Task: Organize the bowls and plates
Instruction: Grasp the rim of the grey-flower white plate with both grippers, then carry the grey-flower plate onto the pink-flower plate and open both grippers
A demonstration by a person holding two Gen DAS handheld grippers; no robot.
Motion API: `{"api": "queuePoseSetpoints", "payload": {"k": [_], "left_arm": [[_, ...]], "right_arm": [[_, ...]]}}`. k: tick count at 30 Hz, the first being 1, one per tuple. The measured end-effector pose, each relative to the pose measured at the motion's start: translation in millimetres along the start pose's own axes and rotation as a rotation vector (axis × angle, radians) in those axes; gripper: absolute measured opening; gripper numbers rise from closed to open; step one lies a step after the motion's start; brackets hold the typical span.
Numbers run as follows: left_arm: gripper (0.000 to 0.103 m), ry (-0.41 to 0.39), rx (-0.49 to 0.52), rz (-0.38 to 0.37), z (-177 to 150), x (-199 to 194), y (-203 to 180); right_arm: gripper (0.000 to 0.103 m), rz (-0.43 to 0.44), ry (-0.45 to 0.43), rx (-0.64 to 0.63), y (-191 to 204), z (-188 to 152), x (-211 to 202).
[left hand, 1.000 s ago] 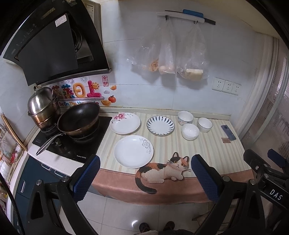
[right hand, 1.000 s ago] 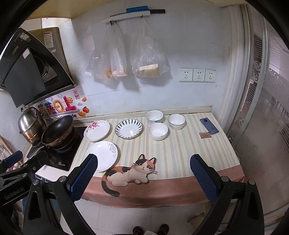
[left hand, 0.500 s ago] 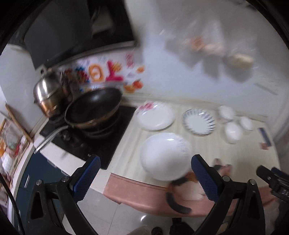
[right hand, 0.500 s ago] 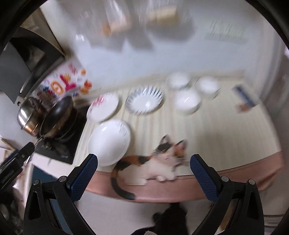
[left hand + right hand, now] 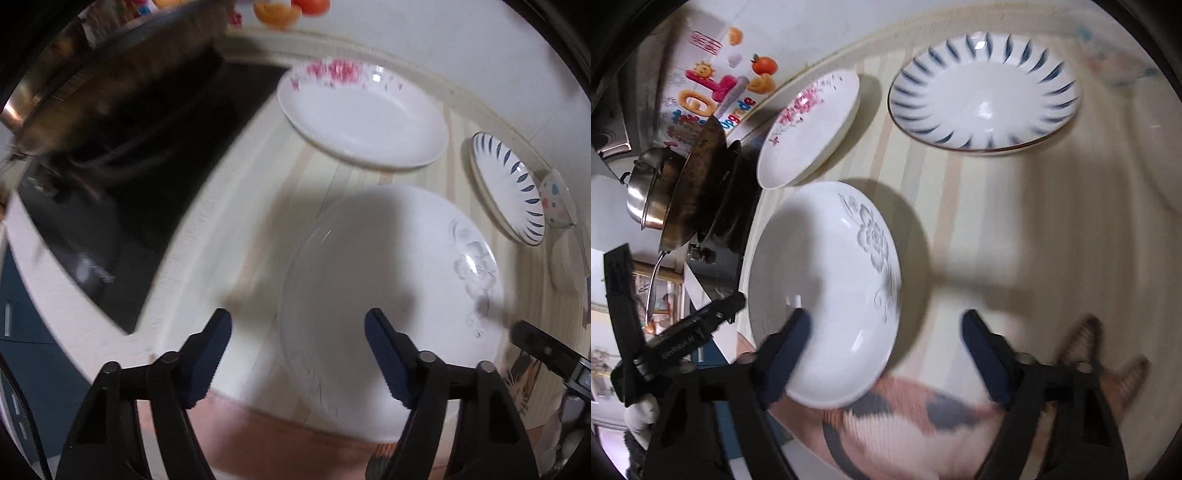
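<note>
A white plate with a grey flower lies at the counter's front edge, and both grippers hang just above it. My left gripper straddles the plate's left rim and its jaws are closing; the pads do not touch it. My right gripper straddles the right rim, jaws also closing, one finger over the plate's inside. Behind lie a pink-flowered plate and a blue-striped plate. A small bowl shows blurred at the far right.
A dark wok and a steel pot stand on the black cooktop to the left of the plates. The striped counter mat has a cat picture at its front edge. The tiled wall runs behind.
Both grippers dropped from high in front of the counter to just above the grey-flower plate and tilted steeply down. Their jaws have narrowed from fully wide.
</note>
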State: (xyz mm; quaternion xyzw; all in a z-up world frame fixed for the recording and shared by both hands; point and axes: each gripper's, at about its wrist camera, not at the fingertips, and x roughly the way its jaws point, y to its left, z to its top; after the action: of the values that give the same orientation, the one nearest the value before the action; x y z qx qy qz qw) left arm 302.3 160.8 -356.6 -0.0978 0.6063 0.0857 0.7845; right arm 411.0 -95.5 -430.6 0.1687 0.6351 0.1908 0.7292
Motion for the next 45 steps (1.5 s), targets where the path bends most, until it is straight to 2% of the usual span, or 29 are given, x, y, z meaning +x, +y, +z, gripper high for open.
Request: {"api": "queuePoseSetpoints", "payload": {"k": [2, 3, 4, 5, 7, 13, 20, 26, 36, 40, 45], "left_arm": [[0.057, 0.036, -0.013, -0.030, 3, 16, 4], [0.045, 0.049, -0.024, -0.042, 3, 20, 6], [0.034, 0.060, -0.039, -0.070, 4, 25, 8], [0.032, 0.059, -0.045, -0.082, 4, 27, 9], [0.029, 0.044, -0.052, -0.082, 5, 27, 9], [0.024, 0.031, -0.051, -0.087, 2, 23, 11], [0.024, -0.001, -0.009, -0.114, -2, 5, -7], [0.024, -0.015, 0.052, -0.152, -7, -5, -46], [0.024, -0.006, 0.193, -0.235, -28, -9, -131], [0.024, 0.024, 0.238, -0.253, -40, 1, -160], [0.024, 0.048, 0.297, -0.235, -50, 13, -184]], "right_arm": [[0.062, 0.024, 0.026, 0.012, -2, 8, 20], [0.057, 0.031, 0.035, 0.015, -2, 10, 25], [0.044, 0.040, 0.040, 0.015, -3, 12, 33], [0.026, 0.052, 0.043, 0.009, -2, 13, 38], [0.015, 0.062, 0.050, -0.001, -1, 12, 43], [0.015, 0.041, 0.034, -0.023, 3, 10, 38], [0.016, 0.005, 0.011, -0.034, -10, 3, 14], [0.016, -0.026, -0.044, -0.027, -32, -14, -28], [0.016, -0.102, -0.146, 0.066, -101, -61, -111], [0.016, -0.140, -0.163, 0.118, -130, -77, -125], [0.016, -0.162, -0.171, 0.155, -154, -89, -126]]}}
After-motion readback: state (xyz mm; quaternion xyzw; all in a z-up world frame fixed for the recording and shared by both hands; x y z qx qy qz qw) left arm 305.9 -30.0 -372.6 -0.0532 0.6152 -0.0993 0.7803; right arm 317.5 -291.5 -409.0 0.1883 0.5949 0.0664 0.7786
